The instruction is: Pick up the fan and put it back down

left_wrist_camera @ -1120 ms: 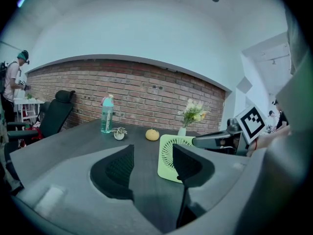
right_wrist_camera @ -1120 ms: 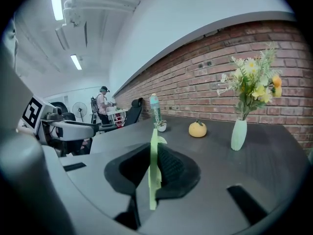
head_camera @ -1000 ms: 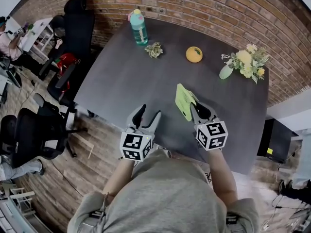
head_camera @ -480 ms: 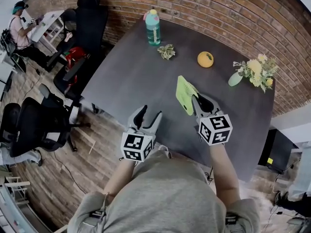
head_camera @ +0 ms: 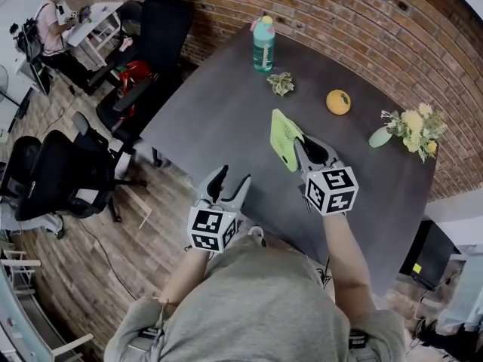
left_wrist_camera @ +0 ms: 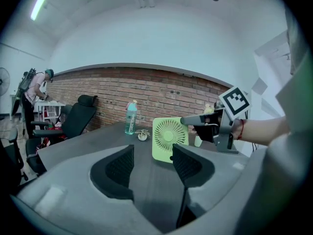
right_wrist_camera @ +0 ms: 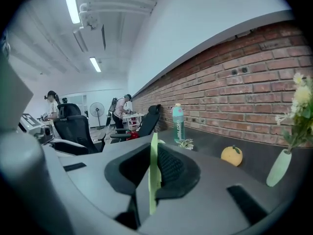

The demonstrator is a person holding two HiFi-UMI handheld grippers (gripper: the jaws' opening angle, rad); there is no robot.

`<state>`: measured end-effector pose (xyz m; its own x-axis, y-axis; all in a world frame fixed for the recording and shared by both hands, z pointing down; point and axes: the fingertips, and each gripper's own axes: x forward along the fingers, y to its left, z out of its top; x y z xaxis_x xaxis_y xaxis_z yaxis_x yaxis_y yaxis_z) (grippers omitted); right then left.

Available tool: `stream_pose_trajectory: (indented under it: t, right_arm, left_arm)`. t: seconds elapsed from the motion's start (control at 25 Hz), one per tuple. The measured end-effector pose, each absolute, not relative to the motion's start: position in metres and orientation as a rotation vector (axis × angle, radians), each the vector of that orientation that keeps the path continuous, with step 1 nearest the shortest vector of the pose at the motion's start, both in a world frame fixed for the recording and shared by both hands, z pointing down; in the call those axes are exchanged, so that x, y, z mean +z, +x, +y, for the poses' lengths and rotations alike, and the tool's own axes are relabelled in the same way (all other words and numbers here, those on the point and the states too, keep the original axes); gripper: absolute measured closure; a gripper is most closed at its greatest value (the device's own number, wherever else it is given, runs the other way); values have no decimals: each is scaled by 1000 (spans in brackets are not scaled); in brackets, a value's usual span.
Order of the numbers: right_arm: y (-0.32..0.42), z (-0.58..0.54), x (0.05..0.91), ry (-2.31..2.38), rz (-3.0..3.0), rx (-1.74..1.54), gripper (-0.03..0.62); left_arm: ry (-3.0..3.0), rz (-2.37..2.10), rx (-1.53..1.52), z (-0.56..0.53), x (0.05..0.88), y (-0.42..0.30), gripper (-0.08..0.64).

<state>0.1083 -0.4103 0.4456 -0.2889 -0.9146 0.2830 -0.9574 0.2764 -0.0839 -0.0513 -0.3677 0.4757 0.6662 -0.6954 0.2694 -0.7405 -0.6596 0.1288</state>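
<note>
Green fan [head_camera: 284,137] upright over dark surface [head_camera: 219,119], edge pinched in right tool [head_camera: 303,148], jaws narrow on it. Since second ago, carried inward, nearer orange [head_camera: 338,101]. Left tool [head_camera: 231,179] unchanged at near edge, jaws wide, empty.

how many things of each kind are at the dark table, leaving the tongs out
bottle: 1
fan: 1, clamped in the right tongs
orange: 1
small plant: 1
vase of flowers: 1
total: 5
</note>
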Motion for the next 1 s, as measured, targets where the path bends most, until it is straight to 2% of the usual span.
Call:
stream_pose_trajectory:
  t: [1.0]
  right_arm:
    - [19, -499, 475, 1526, -2466, 370, 548]
  left_arm:
    - [2496, -1371, 295, -374, 492, -113, 310]
